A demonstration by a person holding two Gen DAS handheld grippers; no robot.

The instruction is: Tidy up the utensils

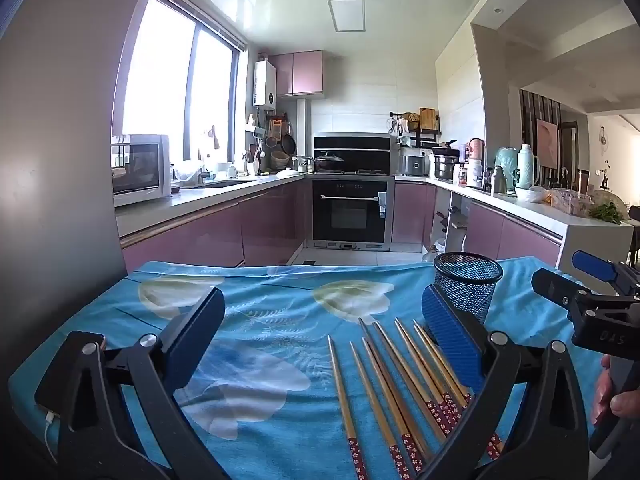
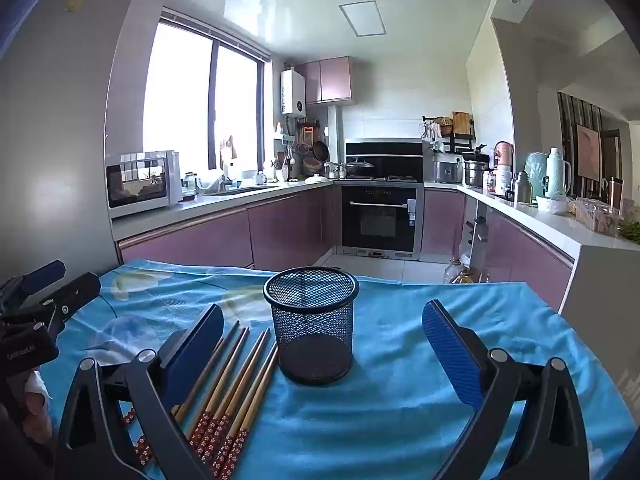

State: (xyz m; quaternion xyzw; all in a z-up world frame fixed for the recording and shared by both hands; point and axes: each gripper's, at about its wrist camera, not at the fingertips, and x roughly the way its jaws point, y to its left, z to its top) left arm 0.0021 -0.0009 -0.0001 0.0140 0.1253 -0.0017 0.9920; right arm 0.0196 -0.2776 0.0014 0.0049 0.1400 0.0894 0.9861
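Observation:
Several wooden chopsticks [image 1: 392, 384] with red flowered ends lie side by side on the blue cloth, tips pointing away. A black mesh cup [image 1: 467, 286] stands upright just beyond them, empty. My left gripper [image 1: 324, 320] hovers wide open above the cloth, the chopsticks near its right finger. In the right wrist view the mesh cup [image 2: 313, 324] stands between the spread fingers of my right gripper [image 2: 324, 332], untouched, with the chopsticks [image 2: 232, 384] by its left finger. The right gripper [image 1: 580, 292] shows at the left view's right edge, and the left gripper [image 2: 40, 300] at the right view's left edge.
The table's blue flowered cloth [image 1: 260, 360] ends at a far edge with the kitchen floor beyond. A tall grey fridge wall [image 1: 60, 140] rises at the left. A white counter end [image 2: 600, 272] stands close to the table's right corner. A hand [image 1: 612, 396] grips the right tool.

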